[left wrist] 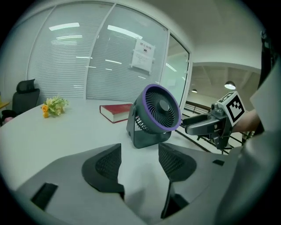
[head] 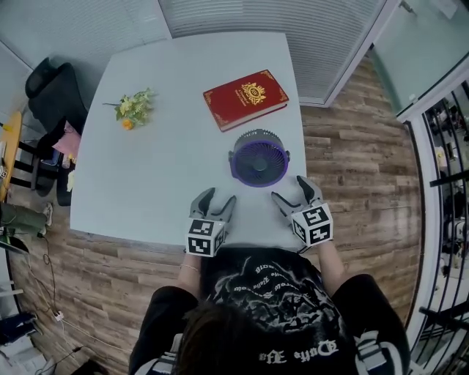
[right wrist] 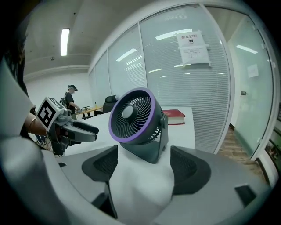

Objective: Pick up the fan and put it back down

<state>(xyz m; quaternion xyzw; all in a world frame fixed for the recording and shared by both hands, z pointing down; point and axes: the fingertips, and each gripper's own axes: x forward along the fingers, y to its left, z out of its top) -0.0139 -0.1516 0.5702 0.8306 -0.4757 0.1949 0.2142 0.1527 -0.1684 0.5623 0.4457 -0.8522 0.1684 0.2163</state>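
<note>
The purple-rimmed desk fan (head: 258, 159) stands upright on the white table (head: 146, 183), its grille facing the person. It is ahead and to the right of the left gripper (head: 220, 196), and ahead and just left of the right gripper (head: 289, 188), which looks the nearer. Both grippers' jaws are spread wide and hold nothing. A red book (head: 245, 98) lies beyond the fan.

Pale desk (head: 161, 172) on wood-plank floor (head: 359, 176), blinds behind glass walls (head: 278, 18), black chair (head: 55, 91) at left, ceiling strip light (right wrist: 65, 40) glowing.
</note>
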